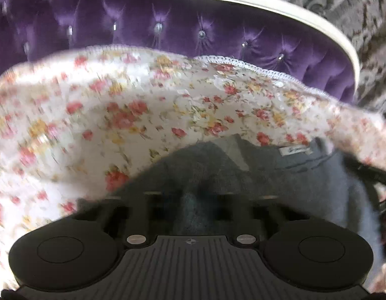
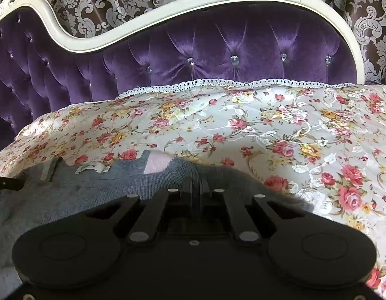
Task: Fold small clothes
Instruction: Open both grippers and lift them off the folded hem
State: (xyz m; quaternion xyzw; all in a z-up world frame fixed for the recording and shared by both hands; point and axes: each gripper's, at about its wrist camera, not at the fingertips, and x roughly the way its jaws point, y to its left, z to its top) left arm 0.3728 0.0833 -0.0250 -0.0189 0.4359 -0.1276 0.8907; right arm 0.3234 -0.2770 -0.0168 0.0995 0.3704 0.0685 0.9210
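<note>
Grippers pinched narrow on grey sweater (image 2: 98, 182) over floral bedspread (image 2: 267, 130): right gripper (image 2: 197, 185) clamping knit near collar, left gripper (image 1: 190, 200) buried in fabric, apparently for folding.

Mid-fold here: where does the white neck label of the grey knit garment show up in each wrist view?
Left wrist view: the white neck label sits right of centre, at the top edge of the grey knit garment, just below the floral cover.
Right wrist view: the label lies left of centre, on the garment's collar edge.
Shared landmark: the purple tufted sofa back behind the cover.
</note>
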